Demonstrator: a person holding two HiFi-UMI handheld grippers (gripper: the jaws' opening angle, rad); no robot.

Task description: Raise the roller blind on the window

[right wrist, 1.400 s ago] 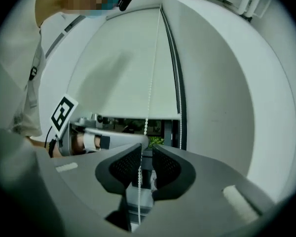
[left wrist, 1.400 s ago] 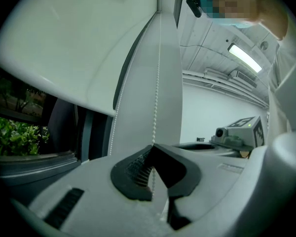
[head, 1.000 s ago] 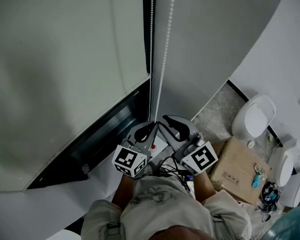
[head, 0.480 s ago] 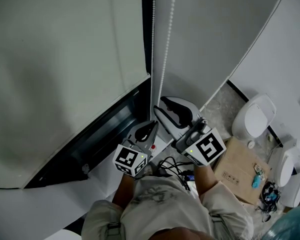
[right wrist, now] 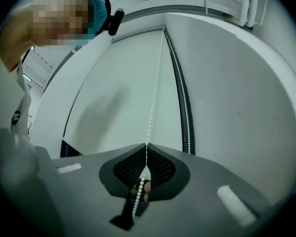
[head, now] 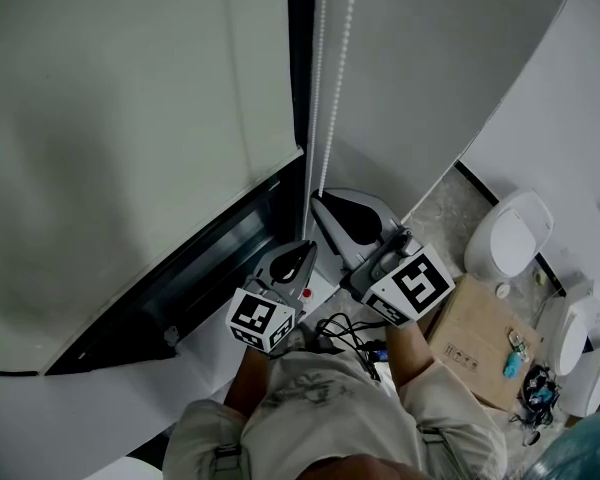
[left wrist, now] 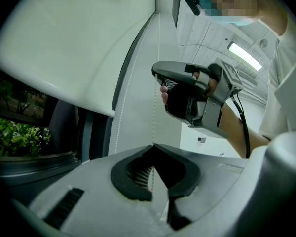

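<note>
Because your right gripper (head: 325,208) has just been closing and now pinches the bead chain (head: 337,98) between its jaws, you look to be midway through a hand-over-hand haul. The fresh, higher grip is made and the pull is not yet begun. Your left gripper (head: 298,258) sits just below and to the left of it, jaws together on the chain as well, with a strand running straight into the tips. Whether both hold the same strand is hard to tell from the head view. The left gripper view suggests one line rising from the lower gripper to the upper.

As I judge it, the next move calls for your left gripper to let go so the chain can run. Then draw steadily downward with the right, in line with the chain, so the beads don't slip through the pads.

The roller blind (head: 130,148) is a plain pale sheet filling the left of the head view, part way up. Its bottom edge (head: 180,251) runs slantwise above a dark band of window frame (head: 200,278), and greenery (left wrist: 19,132) shows through the glass below. The chain is white and small-beaded, hanging in two strands along the dark strip at the blind's right side, above both grippers.
</note>
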